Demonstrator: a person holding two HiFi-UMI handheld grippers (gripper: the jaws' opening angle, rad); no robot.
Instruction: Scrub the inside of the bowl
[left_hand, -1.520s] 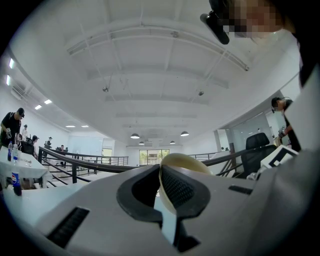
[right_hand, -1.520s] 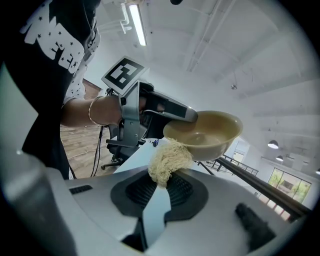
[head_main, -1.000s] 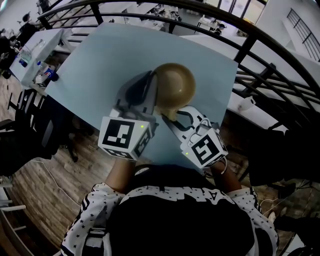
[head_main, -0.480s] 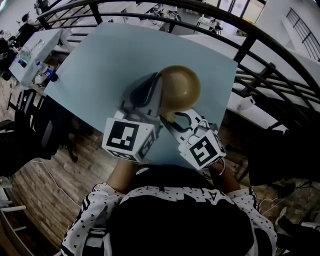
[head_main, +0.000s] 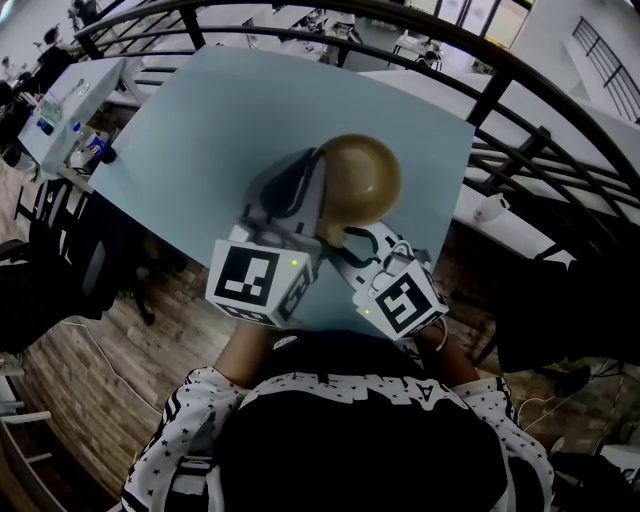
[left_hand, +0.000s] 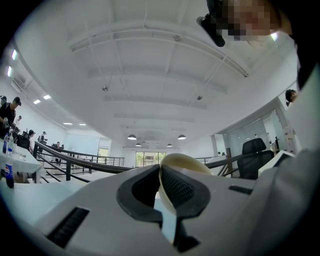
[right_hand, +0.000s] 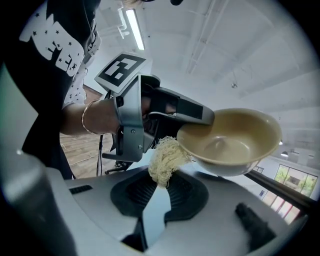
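Tan glossy bowl (right_hand: 235, 135), empty, tilted, rim clamped by left gripper (left_hand: 161, 182). Pale fibrous scrubber tuft (right_hand: 167, 160) pinched in right gripper (right_hand: 156, 192), beside bowl's rim (outside it).

Open-plan office — white desks (head_main: 85, 100) with bottles (head_main: 92, 150), black swivel chair (left_hand: 254, 150), black railing (head_main: 500, 90) along a raised level, wood-plank floor (head_main: 90, 370), high white beamed ceiling (left_hand: 150, 60) with round lamps (left_hand: 132, 137) — people (left_hand: 9, 112) far left.
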